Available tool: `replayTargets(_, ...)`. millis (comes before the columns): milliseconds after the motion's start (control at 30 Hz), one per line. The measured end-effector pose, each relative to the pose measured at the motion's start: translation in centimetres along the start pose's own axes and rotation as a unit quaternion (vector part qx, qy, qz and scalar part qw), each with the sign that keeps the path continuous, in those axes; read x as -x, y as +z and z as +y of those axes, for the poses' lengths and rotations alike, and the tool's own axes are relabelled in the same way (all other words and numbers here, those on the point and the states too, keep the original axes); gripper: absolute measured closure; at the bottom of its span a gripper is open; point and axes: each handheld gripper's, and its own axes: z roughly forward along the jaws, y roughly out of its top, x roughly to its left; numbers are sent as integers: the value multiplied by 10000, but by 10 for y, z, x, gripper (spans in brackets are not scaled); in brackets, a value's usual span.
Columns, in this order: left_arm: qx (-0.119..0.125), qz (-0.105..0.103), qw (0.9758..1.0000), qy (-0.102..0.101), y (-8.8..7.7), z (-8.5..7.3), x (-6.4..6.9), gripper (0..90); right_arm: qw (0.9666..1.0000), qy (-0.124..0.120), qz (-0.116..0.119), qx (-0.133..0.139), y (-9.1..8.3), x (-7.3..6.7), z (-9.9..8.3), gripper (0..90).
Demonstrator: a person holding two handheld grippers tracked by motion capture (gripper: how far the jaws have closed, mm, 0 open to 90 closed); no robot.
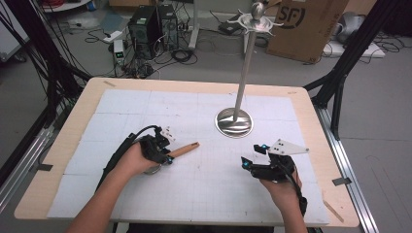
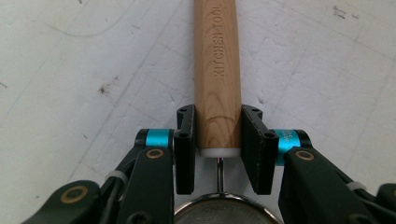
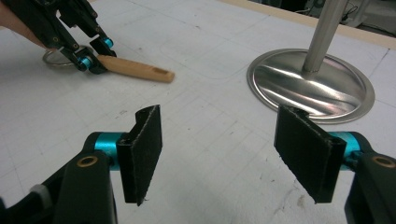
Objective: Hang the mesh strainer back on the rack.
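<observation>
A small metal strainer (image 1: 154, 170) with a wooden handle (image 1: 187, 149) lies on the white mat at the left. My left gripper (image 1: 169, 157) is shut on the handle (image 2: 217, 70) where it meets the mesh bowl (image 2: 226, 212), its pads pressed to both sides of the wood. From the right gripper view, the left gripper (image 3: 95, 60) holds the handle (image 3: 137, 70) low over the mat. My right gripper (image 1: 252, 154) hovers at the right, open, with nothing between its jaws (image 3: 229, 140).
A tall metal stand (image 1: 245, 68) rises from a round polished base (image 1: 234, 122) at the mat's far middle, with hooks at its top (image 1: 257, 19). Its base (image 3: 310, 86) lies just ahead of my right gripper. Computers (image 1: 150, 24) and a cardboard box (image 1: 306, 24) sit on the floor beyond the table.
</observation>
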Motion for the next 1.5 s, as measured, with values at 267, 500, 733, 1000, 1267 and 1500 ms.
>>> replayTargets(267, -22, -64, 10000, 10, 0, 1, -1, 674, 10000, -1, 18, -23, 1, 0, 0, 316)
replayTargets(500, -304, -129, 9994, 136, 2, 9, -2, 663, 10000, -2, 16, -20, 2, -1, 0, 317)
replayTargets(733, -433, -215, 9986, 208, 3, 12, -5, 660, 10000, 9, 27, -43, 3, -2, 0, 317)
replayTargets(1000, -385, -111, 9988, 278, 3, 12, -1, 689, 10000, -38, 36, -45, 4, -2, 0, 318)
replayTargets(1267, 121, -185, 9994, 279, -7, 12, -2, 690, 10000, 30, 18, -7, 0, 0, 0, 317)
replayTargets(1500, 1056, -235, 9938, 245, -31, 16, 0, 690, 10000, 33, 12, 5, -2, 0, 0, 317)
